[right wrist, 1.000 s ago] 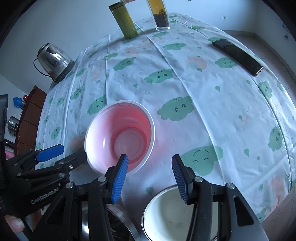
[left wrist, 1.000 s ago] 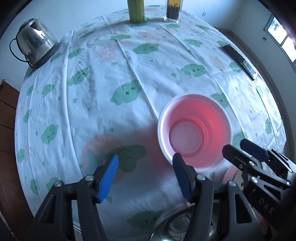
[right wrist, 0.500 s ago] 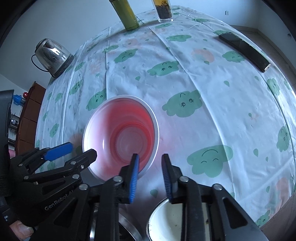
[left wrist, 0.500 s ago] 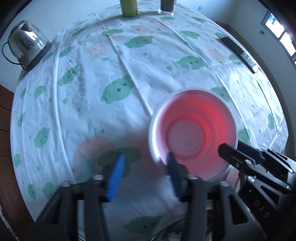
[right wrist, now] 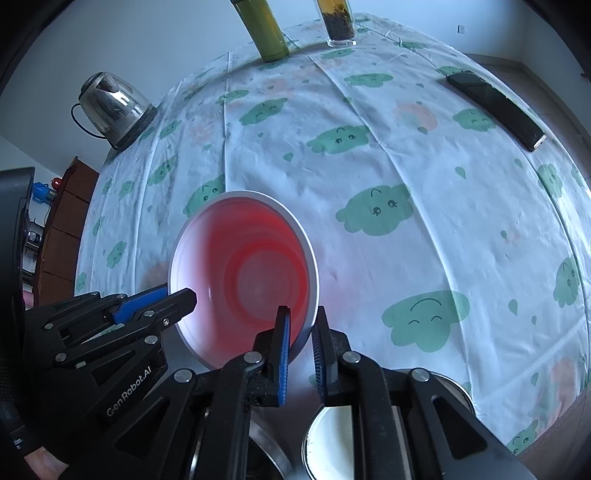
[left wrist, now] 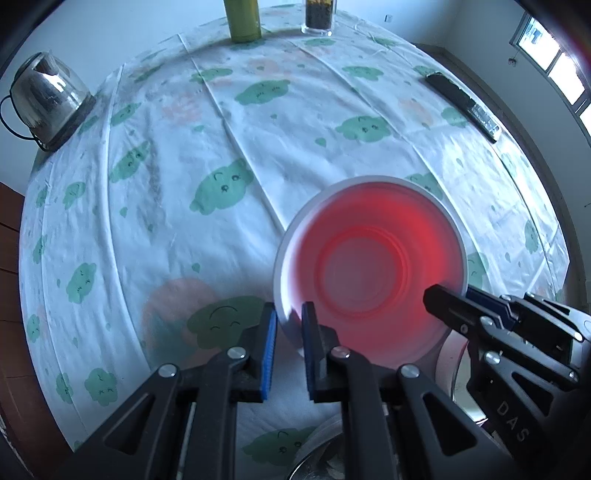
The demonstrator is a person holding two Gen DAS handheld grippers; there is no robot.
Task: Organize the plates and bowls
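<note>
Jaws of left gripper (left wrist: pixel 289 325) closing on near rim of red bowl (left wrist: pixel 369 269), wide a second ago; right gripper (right wrist: pixel 301 325) now clamped on opposite rim. Two-sided hold nearly set, lift for stacking likely next.

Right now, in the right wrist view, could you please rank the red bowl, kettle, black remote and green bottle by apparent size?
1. Red bowl, clearly largest, though nearest the camera.
2. Black remote and kettle: too alike to rank.
3. Green bottle, cut off by the frame, so unsure.
</note>
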